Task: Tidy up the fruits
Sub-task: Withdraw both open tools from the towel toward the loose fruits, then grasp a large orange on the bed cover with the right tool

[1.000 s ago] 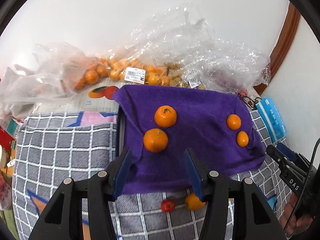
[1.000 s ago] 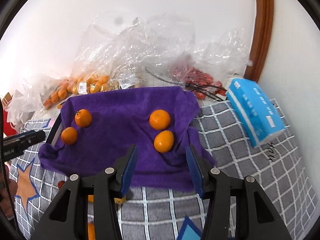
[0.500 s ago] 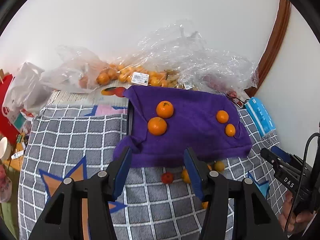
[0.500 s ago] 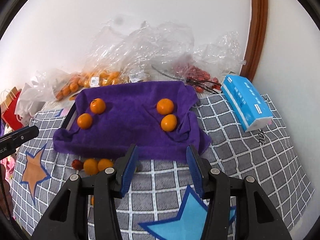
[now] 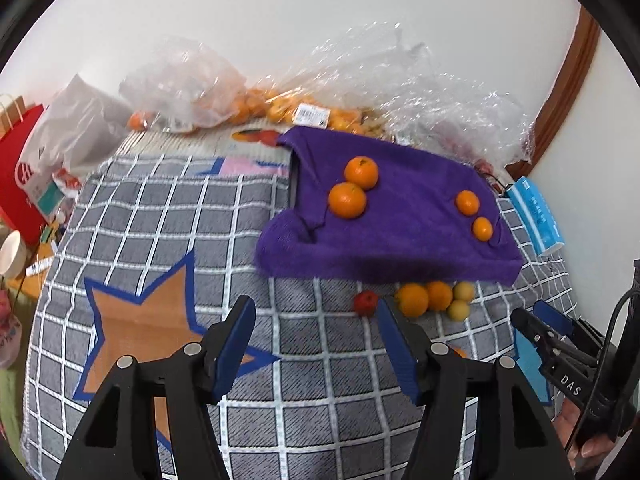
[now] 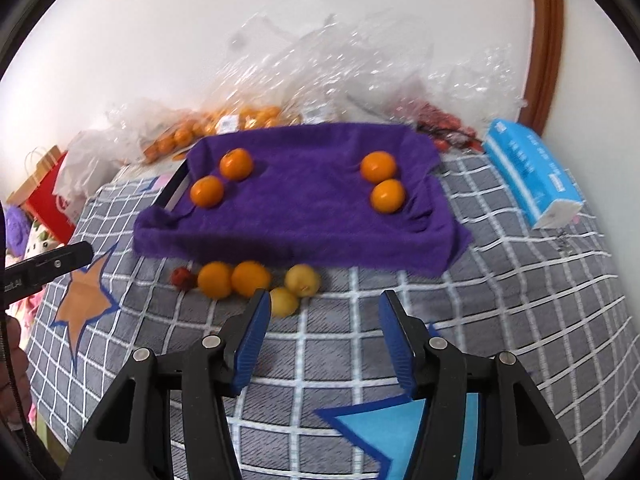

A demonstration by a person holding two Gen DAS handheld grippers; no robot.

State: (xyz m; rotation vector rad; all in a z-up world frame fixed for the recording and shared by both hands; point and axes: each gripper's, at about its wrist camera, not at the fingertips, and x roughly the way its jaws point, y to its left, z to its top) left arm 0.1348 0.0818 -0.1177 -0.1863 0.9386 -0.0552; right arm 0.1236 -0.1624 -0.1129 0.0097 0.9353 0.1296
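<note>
A purple towel [image 6: 296, 208] lies draped over a tray whose dark edge [image 6: 176, 190] shows at one side, on a grey checked cloth [image 6: 520, 300] with white grid lines and large star patches in orange and blue. On the plush towel sit four mandarins in two pairs: one pair [image 6: 222, 178] touching near the tray edge, the other pair [image 6: 382, 182] toward the tissue side. Just off the towel's near hem lies a loose cluster on the checked cloth — a small red fruit [image 6: 182, 278], two more mandarins [image 6: 234, 279] side by side, and two pale yellow fruits [image 6: 294, 288], round and smooth.

Behind the towel, against a plain white wall, crinkled clear plastic bags [image 6: 320, 76] are heaped; some hold small oranges [image 6: 208, 130], another dark red fruit. A blue tissue pack [image 6: 530, 172] lies beside the towel near a curved brown wooden frame [image 6: 546, 40]. A red paper bag [image 5: 20, 184] stands at the far edge.

The left gripper [image 5: 316, 332] hovers over the cloth with its blue-padded fingers spread apart, nothing between them; the red fruit lies just beyond its tip. The right gripper [image 6: 322, 328] is likewise spread wide and empty, one yellow fruit just beside its left finger [image 6: 252, 332].
</note>
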